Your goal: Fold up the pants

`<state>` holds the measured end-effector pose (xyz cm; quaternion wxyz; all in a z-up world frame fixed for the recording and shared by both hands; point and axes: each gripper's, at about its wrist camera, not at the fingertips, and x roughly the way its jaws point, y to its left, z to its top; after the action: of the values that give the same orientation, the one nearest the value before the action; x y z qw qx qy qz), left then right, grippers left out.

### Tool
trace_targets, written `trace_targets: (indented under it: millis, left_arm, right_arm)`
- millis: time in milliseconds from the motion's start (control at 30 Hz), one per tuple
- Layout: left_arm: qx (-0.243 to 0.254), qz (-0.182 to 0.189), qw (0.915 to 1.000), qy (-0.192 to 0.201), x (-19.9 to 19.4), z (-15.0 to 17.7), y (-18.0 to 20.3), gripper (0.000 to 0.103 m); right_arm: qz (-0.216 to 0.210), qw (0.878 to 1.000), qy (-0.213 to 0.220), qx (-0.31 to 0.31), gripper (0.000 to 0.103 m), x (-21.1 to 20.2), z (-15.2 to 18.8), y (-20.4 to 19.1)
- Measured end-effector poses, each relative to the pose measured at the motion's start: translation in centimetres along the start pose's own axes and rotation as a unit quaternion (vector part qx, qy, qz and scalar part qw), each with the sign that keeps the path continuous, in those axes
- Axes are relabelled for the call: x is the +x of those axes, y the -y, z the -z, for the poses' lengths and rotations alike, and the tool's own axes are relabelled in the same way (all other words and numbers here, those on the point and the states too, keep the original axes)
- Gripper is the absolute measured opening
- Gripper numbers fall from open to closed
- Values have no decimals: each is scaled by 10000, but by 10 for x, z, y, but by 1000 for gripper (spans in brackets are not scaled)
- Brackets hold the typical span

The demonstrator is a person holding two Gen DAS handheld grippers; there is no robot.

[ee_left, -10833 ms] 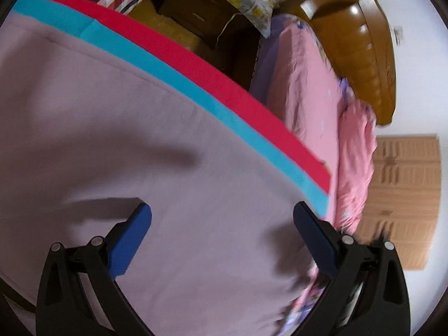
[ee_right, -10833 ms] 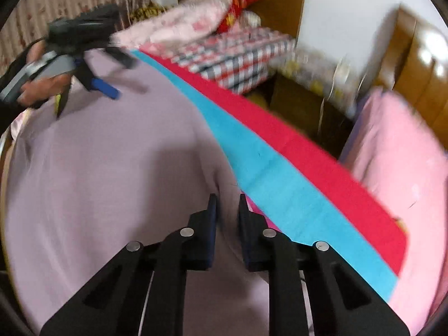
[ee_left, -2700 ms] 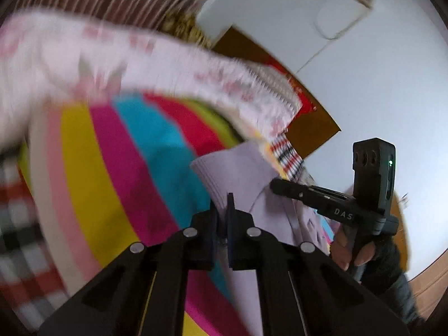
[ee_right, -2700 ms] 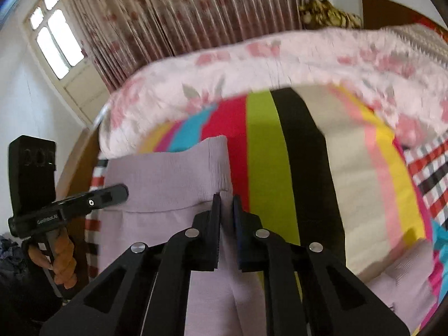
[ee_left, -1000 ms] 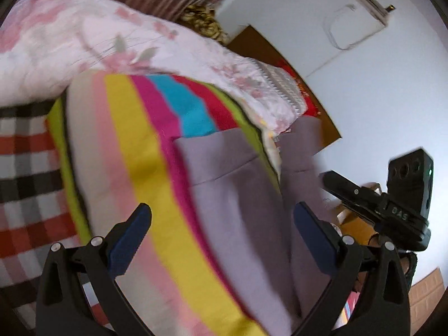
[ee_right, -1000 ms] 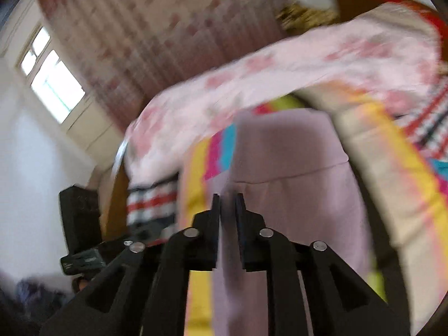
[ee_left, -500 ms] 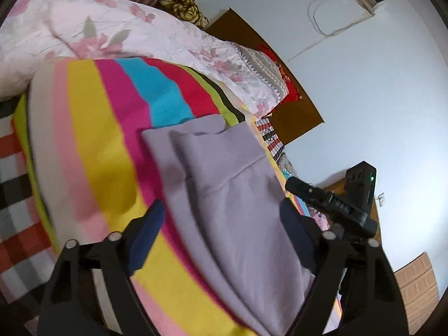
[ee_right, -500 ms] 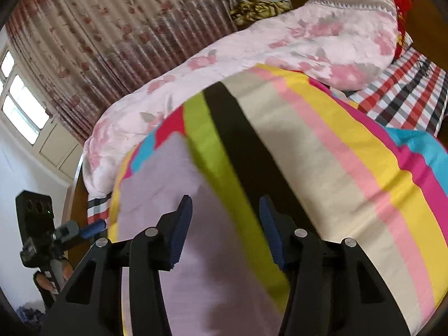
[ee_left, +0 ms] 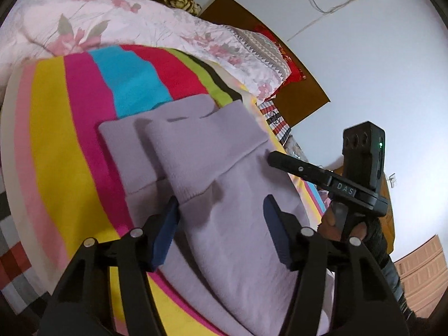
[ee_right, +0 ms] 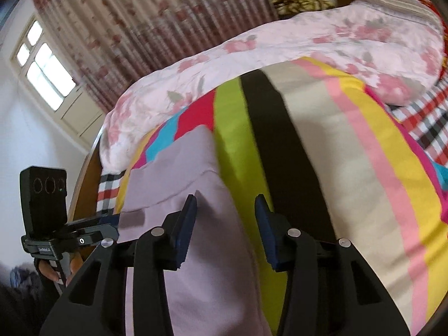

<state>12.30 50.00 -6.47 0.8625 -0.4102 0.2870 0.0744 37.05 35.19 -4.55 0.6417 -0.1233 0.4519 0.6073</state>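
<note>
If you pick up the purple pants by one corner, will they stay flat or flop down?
The purple pants would probably flop: they are soft cloth, lying in folded layers that sag over the striped blanket. The layers would likely slide apart, since nothing pins them; the left gripper and right gripper are both open. They look light.

both wrist cameras sit close above the bed, looking forward and down; each catches the other hand-held gripper at its edge, and both share the lilac pants [ee_left: 224, 184] on the striped blanket [ee_right: 350, 168]
</note>
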Motion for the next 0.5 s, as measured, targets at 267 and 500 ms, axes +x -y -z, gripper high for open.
trace_targets:
  millis: [267, 500]
  left_arm:
    - [-142, -44, 9999, -37, 8, -1, -9, 45]
    - [-84, -108, 9998, 121, -3, -2, -11, 8]
  right_arm:
    - [-35, 9997, 29, -251, 19, 5, -3, -12]
    - [110, 9988, 264, -391, 8, -1, 1, -22]
